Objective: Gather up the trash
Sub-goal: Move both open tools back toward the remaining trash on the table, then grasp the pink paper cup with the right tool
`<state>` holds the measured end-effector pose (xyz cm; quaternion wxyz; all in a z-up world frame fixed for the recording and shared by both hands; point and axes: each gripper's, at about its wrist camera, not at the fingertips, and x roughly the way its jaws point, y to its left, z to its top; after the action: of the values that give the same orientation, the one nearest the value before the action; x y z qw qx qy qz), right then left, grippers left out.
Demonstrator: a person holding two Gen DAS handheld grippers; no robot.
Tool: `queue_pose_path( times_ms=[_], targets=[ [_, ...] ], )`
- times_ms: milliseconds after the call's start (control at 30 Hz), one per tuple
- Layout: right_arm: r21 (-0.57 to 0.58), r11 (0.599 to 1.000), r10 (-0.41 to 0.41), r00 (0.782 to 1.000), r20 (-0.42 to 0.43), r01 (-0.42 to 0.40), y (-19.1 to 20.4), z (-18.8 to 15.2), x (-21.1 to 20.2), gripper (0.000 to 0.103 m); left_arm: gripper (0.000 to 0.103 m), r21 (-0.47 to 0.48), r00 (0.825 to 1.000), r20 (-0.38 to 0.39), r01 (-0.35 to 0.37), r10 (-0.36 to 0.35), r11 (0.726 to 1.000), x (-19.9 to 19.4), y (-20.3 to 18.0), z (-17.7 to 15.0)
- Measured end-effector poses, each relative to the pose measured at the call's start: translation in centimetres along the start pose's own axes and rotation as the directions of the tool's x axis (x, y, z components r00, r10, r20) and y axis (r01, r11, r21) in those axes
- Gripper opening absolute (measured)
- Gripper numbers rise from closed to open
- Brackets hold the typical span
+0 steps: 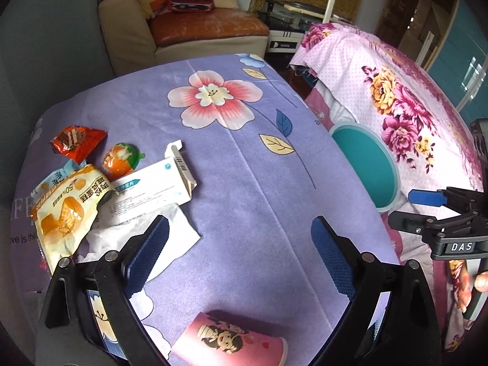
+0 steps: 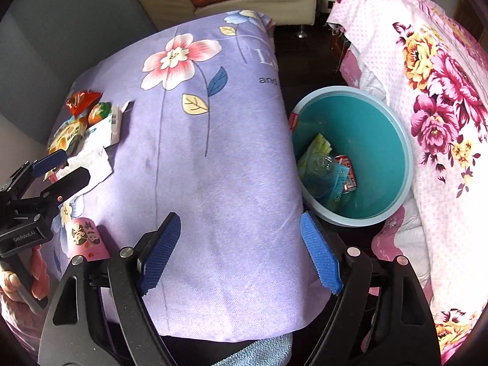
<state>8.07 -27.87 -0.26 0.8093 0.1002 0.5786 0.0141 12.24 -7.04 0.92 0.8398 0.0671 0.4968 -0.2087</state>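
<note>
Your left gripper [image 1: 239,238] hangs over the purple flowered cloth [image 1: 231,164] with its blue pads spread wide and nothing between them. Your right gripper [image 2: 241,238] is likewise spread and empty, poised at the cloth's edge next to the teal bin [image 2: 378,140].

The trash sits in a cluster at the cloth's left side: a red wrapper [image 1: 77,141], an orange jelly cup [image 1: 120,160], a yellow snack bag [image 1: 65,210], a white medicine box [image 1: 155,183] with its flap open, and a crumpled tissue [image 1: 137,241] that your left pad overlaps in view (I cannot tell whether it touches). A pink paper cup [image 1: 231,340] lies on its side just beneath that gripper.

The bin stands on the floor between the cloth and the pink floral bedspread [image 2: 442,106], already holding some wrappers and a clear plastic lid.
</note>
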Motion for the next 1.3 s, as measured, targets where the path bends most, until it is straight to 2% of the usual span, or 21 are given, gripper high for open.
queue_pose_path(
  times_ms=[300, 433, 733, 967, 1300],
  targets=[
    [-0.116, 0.993, 0.032, 0.998, -0.047, -0.037, 6.4, -0.8, 0.7, 0.077, 0.095, -0.054, 0.999, 0.019, -0.041, 0.042, 0.998, -2.5, 5.5, -3.8],
    [-0.175, 0.981, 0.068, 0.994, -0.085, -0.082, 10.1, -1.2, 1.4, 0.077, 0.096, -0.089, 0.998, 0.025, -0.049, 0.052, 0.995, -3.3, 8.0, -5.3],
    [-0.274, 0.940, 0.156, 0.969, -0.193, -0.206, 17.1, -2.1, 4.1, 0.077, 0.096, -0.183, 0.997, 0.015, -0.071, 0.075, 0.981, -3.7, 13.1, -8.4],
    [-0.297, 0.926, 0.158, 0.954, -0.255, -0.232, 18.8, -3.0, 6.2, 0.077, 0.096, -0.228, 0.997, -0.002, -0.072, 0.074, 0.971, -3.3, 15.2, -9.8],
    [-0.281, 0.927, 0.168, 0.944, -0.282, -0.249, 18.5, -3.9, 7.0, 0.077, 0.096, -0.217, 0.997, -0.020, -0.071, 0.069, 0.973, -2.1, 14.6, -9.7]
  ],
)
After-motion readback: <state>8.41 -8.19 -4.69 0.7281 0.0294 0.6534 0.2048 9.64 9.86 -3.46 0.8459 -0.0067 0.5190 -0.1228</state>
